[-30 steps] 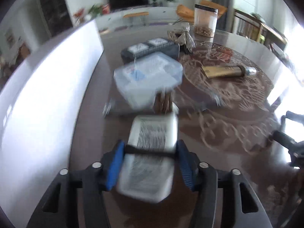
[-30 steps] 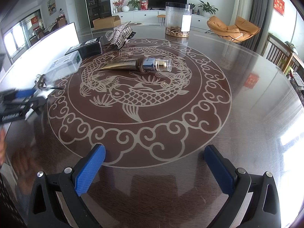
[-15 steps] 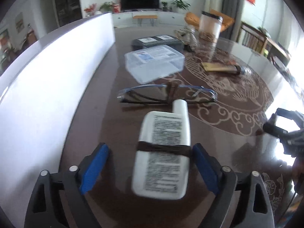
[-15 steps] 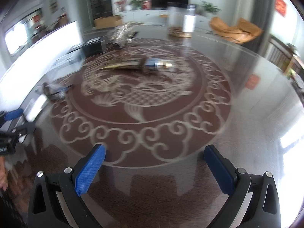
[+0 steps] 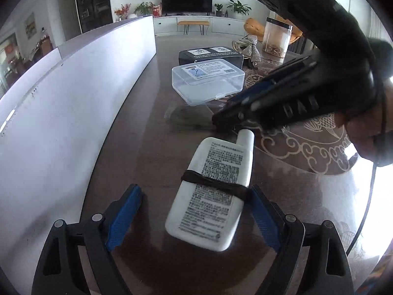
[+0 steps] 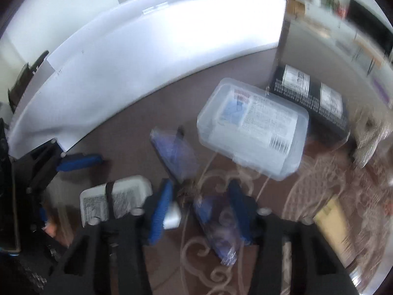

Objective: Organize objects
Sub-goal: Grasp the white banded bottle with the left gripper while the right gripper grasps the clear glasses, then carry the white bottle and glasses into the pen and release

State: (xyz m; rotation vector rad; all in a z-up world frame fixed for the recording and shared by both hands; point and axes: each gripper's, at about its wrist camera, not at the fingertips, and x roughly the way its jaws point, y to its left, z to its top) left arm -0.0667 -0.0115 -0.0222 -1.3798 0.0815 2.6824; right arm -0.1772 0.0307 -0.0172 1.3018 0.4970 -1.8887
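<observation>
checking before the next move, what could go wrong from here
1. The right hand-held gripper looks shut on the glasses, right beside the cap of the white bottle. Lifting the glasses could knock the bottle.
2. The jaws of the left hand-held gripper have just been opening. The bottle lies loose between them, against one finger, so pulling back may drag it.

Bright living room beyond the dark patterned table (image 5: 152,132) — black television (image 5: 186,0) on the far white wall, low white cabinet (image 5: 194,23) beneath it, potted plants (image 5: 237,6) beside, orange armchair (image 5: 255,25) further right
</observation>
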